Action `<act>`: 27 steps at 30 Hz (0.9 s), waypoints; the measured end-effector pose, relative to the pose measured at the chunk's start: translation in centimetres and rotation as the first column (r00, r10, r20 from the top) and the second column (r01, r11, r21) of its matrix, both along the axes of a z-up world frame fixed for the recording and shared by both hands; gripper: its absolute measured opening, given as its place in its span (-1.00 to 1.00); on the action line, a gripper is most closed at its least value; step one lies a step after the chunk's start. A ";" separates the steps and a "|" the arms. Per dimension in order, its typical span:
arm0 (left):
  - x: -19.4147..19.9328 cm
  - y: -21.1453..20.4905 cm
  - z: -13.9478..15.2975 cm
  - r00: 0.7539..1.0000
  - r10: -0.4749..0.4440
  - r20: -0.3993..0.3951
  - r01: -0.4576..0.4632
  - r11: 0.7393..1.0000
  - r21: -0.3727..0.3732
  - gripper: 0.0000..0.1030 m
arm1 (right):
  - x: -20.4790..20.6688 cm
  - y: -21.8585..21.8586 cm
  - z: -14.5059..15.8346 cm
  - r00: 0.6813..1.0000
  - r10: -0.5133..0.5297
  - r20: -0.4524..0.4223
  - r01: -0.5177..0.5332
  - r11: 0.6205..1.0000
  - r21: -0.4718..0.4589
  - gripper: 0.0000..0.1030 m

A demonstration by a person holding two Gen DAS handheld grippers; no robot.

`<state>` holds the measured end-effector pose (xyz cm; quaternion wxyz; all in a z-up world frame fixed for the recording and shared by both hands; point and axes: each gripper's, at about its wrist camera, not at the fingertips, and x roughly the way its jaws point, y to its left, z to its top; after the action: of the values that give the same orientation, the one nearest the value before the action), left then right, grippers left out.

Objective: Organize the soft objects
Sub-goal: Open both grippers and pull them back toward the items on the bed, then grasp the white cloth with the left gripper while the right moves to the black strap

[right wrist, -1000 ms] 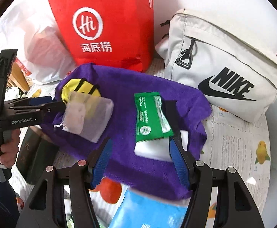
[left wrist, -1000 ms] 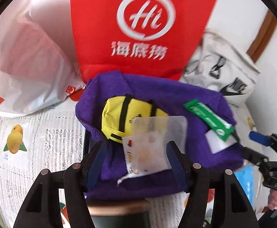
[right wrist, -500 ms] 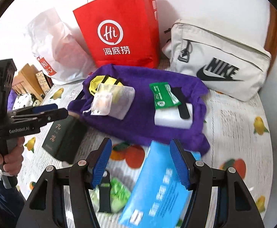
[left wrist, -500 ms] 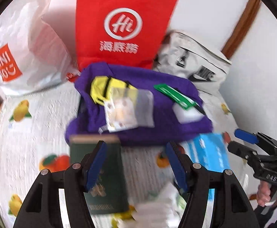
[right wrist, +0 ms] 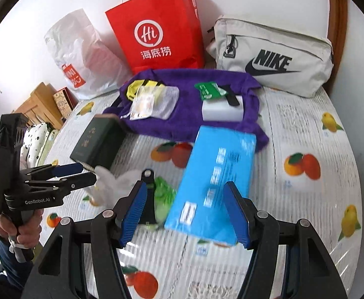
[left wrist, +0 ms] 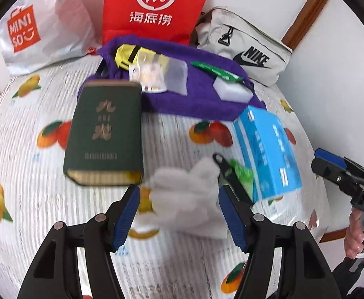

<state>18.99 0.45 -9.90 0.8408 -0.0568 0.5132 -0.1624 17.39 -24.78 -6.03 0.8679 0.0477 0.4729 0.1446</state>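
Two grippers hang over a table [right wrist: 306,114] covered in a fruit-printed cloth, both with their blue-padded jaws standing apart and nothing between the pads. At the back, against the wall, stand a red paper bag [right wrist: 157,30], a white plastic shopping bag [left wrist: 45,30] to its left and a pale grey Nike pouch [right wrist: 274,54] to its right. In front of them lies a purple towel [right wrist: 189,122], spread and rumpled, which bears the smaller things: a yellow pouch with black straps [left wrist: 124,53] at its left end, a clear packet [right wrist: 154,102] leaning over that pouch, a green sachet [right wrist: 205,89] and a white sponge block [right wrist: 222,111] at its right end. A dark green box with gold lettering [left wrist: 104,132] rests at the towel's near left edge, one end overlapping the cloth. A blue tissue pack [right wrist: 214,184] lies just in front of the towel's right corner. Beside its left edge sits a green crumpled item with a black clip [right wrist: 163,196], and left of that a white crumpled soft piece [left wrist: 189,194]. The left gripper [left wrist: 179,214] hovers above that white piece; the right gripper [right wrist: 187,214] hovers above the near end of the tissue pack. A hand [right wrist: 20,229] grips the left tool's handle.
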 end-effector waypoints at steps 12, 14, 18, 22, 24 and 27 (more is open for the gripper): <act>-2.4 1.3 -4.6 1.000 -0.001 0.000 0.001 0.995 0.097 0.23 | -3.3 0.3 -3.7 0.999 0.016 -0.049 -0.017 1.000 -0.013 0.23; -1.9 1.0 -5.1 1.000 -0.015 0.005 0.014 0.992 0.123 0.23 | -3.5 0.2 -4.5 0.998 0.009 -0.064 -0.010 1.000 -0.016 0.23; -1.0 0.7 -5.3 0.998 -0.043 0.048 0.035 0.987 0.155 0.23 | -3.9 0.1 -5.9 0.996 -0.002 -0.092 -0.001 1.000 -0.031 0.23; -1.0 0.3 -5.4 0.992 -0.105 0.069 0.092 0.980 0.177 -0.37 | -4.1 0.1 -6.7 0.994 -0.018 -0.109 0.014 0.999 -0.039 0.23; -1.3 0.6 -5.1 0.992 -0.105 0.070 0.094 0.984 0.150 -0.42 | -4.1 0.3 -6.9 0.993 -0.020 -0.118 0.015 0.999 -0.040 0.22; -1.8 1.3 -4.7 0.993 -0.089 0.078 0.079 0.989 0.125 -0.42 | -4.0 1.1 -6.9 0.993 -0.009 -0.114 0.004 0.999 -0.047 0.22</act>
<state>17.16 1.76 -14.59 0.8557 0.0230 0.4887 -0.1685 13.39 -23.69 -12.95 0.8407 0.0370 0.5248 0.1279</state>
